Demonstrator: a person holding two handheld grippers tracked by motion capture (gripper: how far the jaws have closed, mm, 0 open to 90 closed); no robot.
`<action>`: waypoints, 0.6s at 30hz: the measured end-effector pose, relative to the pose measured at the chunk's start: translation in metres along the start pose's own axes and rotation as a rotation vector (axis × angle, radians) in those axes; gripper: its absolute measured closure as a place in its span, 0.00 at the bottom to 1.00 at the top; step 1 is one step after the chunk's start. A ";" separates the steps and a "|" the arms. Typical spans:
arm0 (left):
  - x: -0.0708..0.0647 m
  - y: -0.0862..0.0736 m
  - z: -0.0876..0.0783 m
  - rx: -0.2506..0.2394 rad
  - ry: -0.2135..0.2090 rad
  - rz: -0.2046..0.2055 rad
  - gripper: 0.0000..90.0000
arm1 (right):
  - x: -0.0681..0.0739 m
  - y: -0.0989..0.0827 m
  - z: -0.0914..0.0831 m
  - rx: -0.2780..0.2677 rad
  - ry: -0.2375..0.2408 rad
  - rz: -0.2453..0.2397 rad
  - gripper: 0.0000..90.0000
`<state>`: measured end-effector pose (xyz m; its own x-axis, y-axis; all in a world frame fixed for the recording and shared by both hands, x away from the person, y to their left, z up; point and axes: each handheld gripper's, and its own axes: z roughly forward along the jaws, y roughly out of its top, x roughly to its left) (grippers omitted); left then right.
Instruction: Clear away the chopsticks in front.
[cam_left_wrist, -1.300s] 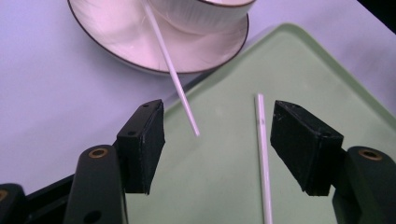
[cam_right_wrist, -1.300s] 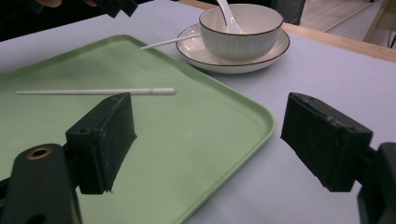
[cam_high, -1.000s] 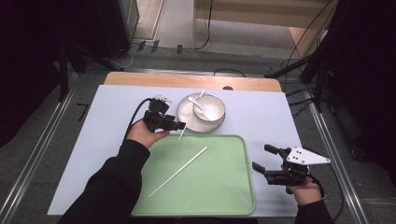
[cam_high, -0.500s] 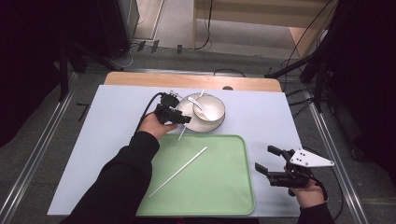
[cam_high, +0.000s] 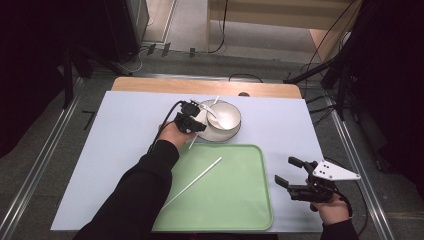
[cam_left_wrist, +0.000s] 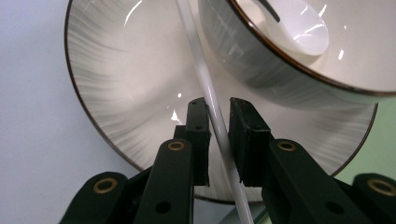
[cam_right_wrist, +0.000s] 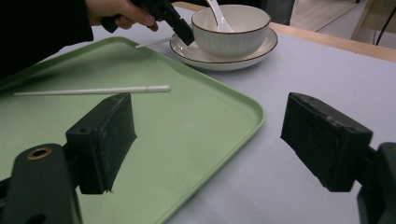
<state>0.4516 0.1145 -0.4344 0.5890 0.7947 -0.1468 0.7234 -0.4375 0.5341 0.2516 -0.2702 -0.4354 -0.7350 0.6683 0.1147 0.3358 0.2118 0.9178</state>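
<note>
My left gripper (cam_left_wrist: 217, 140), jaws just closing, pinches a white chopstick (cam_left_wrist: 205, 88) lying across the saucer (cam_left_wrist: 116, 93) beside the bowl (cam_high: 223, 119) at the table's far middle. My right gripper (cam_right_wrist: 210, 154) hangs wide open, near right of the green tray (cam_high: 240, 200), where a second chopstick (cam_high: 192, 182) lies.

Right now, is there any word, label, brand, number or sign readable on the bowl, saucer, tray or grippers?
None: no text or markings show on the bowl, saucer, green tray, white sticks, or either gripper.
</note>
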 end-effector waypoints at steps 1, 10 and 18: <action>-0.002 0.002 0.002 -0.005 0.013 -0.014 0.90 | 0.000 0.000 0.000 -0.001 0.001 0.001 0.20; 0.009 0.003 -0.001 -0.006 0.022 -0.073 0.96 | -0.001 0.000 -0.001 -0.001 -0.001 0.002 0.20; 0.023 0.006 -0.026 -0.041 0.017 -0.132 0.96 | -0.001 -0.001 -0.001 -0.004 -0.005 0.002 0.20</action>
<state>0.4595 0.1411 -0.4130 0.4835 0.8513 -0.2037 0.7785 -0.3118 0.5447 0.2516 -0.2718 -0.4356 -0.7313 0.6724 0.1146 0.3351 0.2078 0.9190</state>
